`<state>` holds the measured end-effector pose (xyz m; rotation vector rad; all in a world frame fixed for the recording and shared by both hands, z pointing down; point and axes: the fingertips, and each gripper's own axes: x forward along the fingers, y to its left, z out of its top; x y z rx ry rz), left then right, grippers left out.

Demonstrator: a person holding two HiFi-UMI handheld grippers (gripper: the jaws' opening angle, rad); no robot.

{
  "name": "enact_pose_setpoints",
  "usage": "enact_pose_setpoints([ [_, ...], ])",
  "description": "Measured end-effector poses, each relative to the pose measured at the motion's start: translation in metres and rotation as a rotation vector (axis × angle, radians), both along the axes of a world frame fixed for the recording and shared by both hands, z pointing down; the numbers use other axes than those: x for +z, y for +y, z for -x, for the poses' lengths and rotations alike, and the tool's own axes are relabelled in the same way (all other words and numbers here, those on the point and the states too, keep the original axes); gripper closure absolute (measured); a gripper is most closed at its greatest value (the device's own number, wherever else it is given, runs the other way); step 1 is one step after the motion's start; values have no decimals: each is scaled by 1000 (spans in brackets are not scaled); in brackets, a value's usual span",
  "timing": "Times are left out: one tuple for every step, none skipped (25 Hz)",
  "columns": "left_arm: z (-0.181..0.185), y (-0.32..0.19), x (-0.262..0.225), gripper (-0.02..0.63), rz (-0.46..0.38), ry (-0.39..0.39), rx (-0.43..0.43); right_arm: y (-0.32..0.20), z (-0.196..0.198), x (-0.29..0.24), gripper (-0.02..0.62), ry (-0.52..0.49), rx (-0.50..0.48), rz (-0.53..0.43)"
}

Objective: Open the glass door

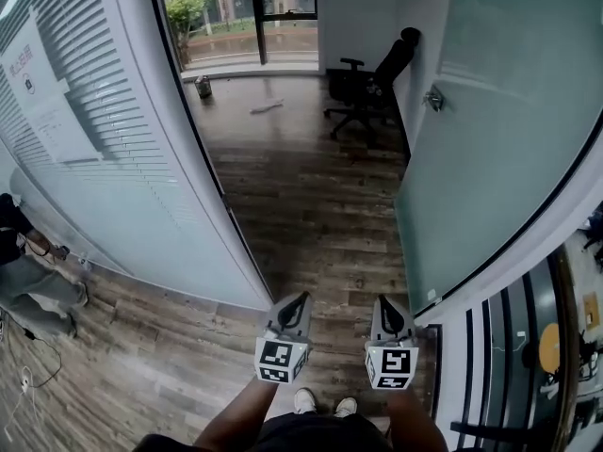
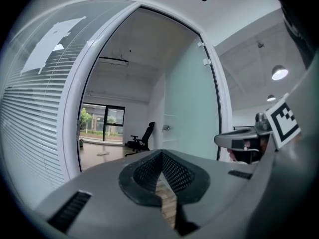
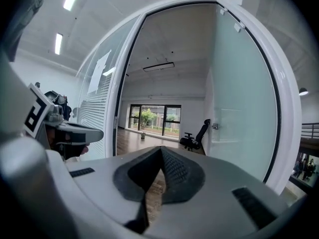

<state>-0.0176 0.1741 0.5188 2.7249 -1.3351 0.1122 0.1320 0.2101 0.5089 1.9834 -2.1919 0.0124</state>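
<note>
The frosted glass door (image 1: 499,139) stands swung wide into the room on the right, its metal handle (image 1: 433,99) on the far side. The doorway in front of me is open onto a wooden floor. My left gripper (image 1: 303,297) and right gripper (image 1: 383,299) are side by side at the threshold, pointing into the room, both shut with nothing between the jaws. Neither touches the door. In the left gripper view, past the left gripper (image 2: 160,153), the door (image 2: 192,108) is at right. The right gripper view has the right gripper (image 3: 161,148) below and the door (image 3: 239,108) at right.
A frosted glass wall with blinds (image 1: 94,158) runs along the left of the doorway. A black office chair (image 1: 367,88) stands at the back near the door's far edge. A small bin (image 1: 203,86) sits by the far window. A person (image 1: 19,252) is outside at left.
</note>
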Motion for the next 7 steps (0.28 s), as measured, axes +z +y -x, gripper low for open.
enact_pose_setpoints([
  [-2,5,-3,607,-6,2,-5,2,-4,-3,580,4,-3,-5],
  [-5,10,-7,607,-11,4,-9,5,-8,-7,580,8,-6,-12],
  [-7,15,-10,607,-18,7,-12,8,-11,-11,580,9,-8,-20],
  [-9,19,-14,607,-25,8,-13,12,-13,-15,580,9,-9,-28],
  [-12,24,-17,607,-30,8,-13,16,-15,-19,580,8,-10,-36],
  [-15,30,-19,607,-35,8,-12,21,-17,-22,580,8,-11,-43],
  [-18,35,-22,607,-39,8,-11,26,-18,-25,580,8,-11,-49],
])
